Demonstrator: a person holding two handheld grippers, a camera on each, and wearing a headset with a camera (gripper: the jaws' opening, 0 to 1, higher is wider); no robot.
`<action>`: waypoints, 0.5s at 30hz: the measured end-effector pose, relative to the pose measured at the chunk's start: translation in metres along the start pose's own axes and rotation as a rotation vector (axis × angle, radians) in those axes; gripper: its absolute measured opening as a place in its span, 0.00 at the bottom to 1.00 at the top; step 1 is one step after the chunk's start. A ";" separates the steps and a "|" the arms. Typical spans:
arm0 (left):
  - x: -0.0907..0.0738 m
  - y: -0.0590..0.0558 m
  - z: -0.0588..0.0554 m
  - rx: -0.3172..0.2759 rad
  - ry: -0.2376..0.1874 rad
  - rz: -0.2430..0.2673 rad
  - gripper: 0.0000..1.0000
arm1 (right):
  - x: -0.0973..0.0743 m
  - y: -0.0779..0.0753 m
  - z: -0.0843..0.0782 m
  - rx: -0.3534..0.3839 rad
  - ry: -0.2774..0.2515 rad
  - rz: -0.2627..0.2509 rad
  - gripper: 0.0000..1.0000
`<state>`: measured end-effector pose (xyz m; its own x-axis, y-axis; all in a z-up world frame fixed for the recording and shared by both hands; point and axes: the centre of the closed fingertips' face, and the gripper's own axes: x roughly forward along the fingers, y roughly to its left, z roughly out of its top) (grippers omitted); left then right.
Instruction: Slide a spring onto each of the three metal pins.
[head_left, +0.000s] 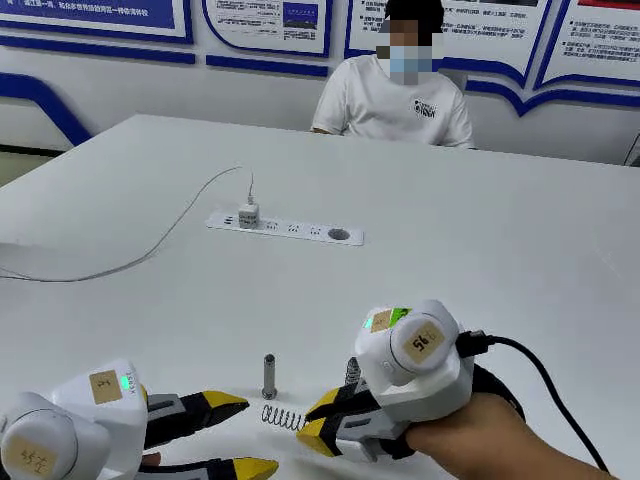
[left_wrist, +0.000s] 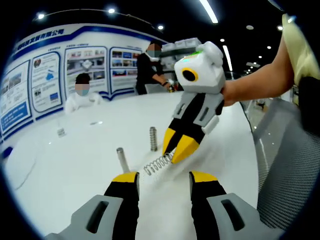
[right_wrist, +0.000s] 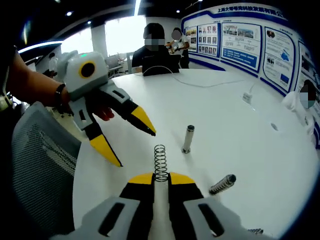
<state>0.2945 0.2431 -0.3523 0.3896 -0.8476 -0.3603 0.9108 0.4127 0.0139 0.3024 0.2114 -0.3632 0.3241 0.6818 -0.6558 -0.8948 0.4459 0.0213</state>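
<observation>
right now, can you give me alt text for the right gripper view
The right claw pinches one end of a spring over the white table. A bare metal pin stands just beyond; the left claw hovers open at left.

We note: white table (head_left: 500, 250) w/ power strip (head_left: 285, 228), charger (head_left: 248, 214) plugged in, cable (head_left: 150, 252) trailing off; seated person (head_left: 395, 95) at far edge.
</observation>
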 end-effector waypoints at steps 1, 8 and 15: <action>0.000 -0.001 0.000 0.003 0.000 -0.002 0.41 | -0.003 0.002 0.001 -0.005 -0.001 0.008 0.11; 0.004 -0.008 0.004 0.031 0.001 -0.029 0.39 | -0.017 0.013 0.000 -0.054 0.025 0.049 0.11; 0.005 -0.015 0.006 0.061 -0.006 -0.055 0.34 | -0.023 0.024 -0.001 -0.086 0.047 0.105 0.11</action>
<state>0.2833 0.2308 -0.3486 0.3394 -0.8704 -0.3566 0.9374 0.3446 0.0510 0.2733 0.2055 -0.3482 0.2148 0.6932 -0.6880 -0.9467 0.3208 0.0277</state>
